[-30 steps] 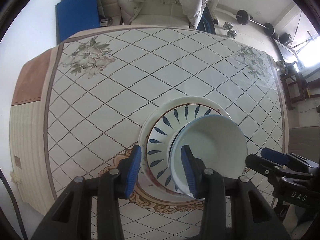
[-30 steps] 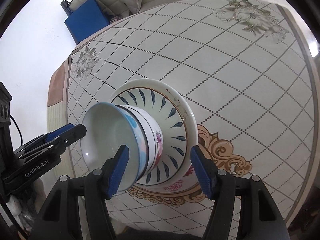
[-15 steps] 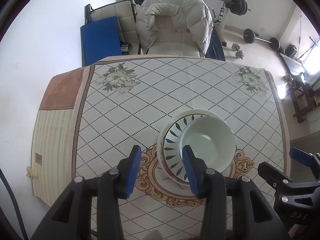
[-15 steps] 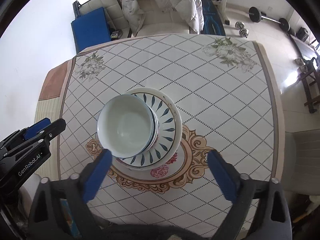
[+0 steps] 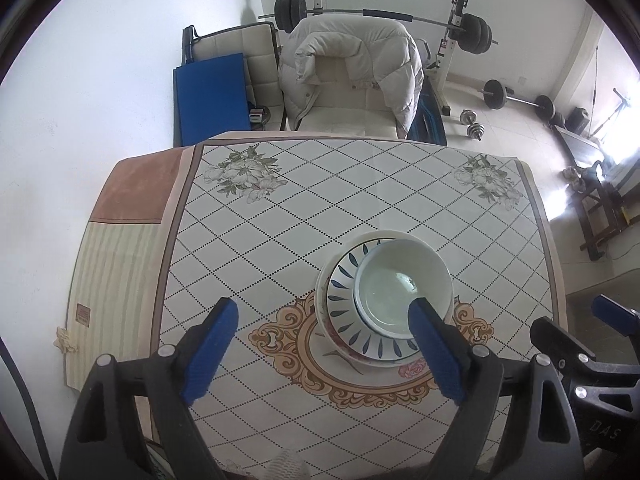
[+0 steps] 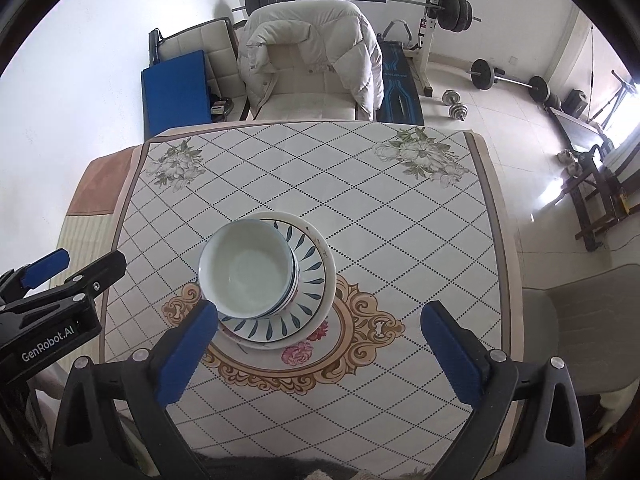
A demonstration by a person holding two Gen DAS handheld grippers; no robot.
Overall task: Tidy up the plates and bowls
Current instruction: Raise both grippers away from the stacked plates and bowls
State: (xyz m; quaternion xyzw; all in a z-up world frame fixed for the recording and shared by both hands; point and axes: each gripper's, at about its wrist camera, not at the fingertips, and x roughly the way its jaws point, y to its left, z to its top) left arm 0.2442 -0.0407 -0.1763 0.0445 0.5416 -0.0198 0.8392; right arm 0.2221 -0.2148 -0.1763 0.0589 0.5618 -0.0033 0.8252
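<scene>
Stack of dishes sits near the middle of the table point(image 6: 400, 208), on the gold scroll medallion printed on the cloth. Top item: plain white bowl point(image 6: 246, 268), mouth straight up, upright, no tilt seen. It is round, so no long axis to record. Under it at least one more bowl with a dark blue rim line, nested. Below those, a blue-leaf plate point(image 6: 308, 258) lying flat on a larger white plate point(image 6: 326, 292) with a floral edge. Bowls sit off-centre on the plates, toward the left side of the stack in the right wrist view.

Left tongs point(image 5: 324, 338): blue pads wide apart, having just been opening; nothing between them, clear above the stack. Right tongs point(image 6: 320, 338): pads fully apart, just opened out, nothing held, above the near edge of the plates.

Surroundings: chair with a pale padded jacket point(image 6: 312, 52) draped over it at the far table edge; blue mat point(image 6: 176, 92) leaning by the wall; barbell rack point(image 6: 432, 4) and loose dumbbells point(image 6: 454, 106) on the floor behind. Rest of the table bare around the stack.
</scene>
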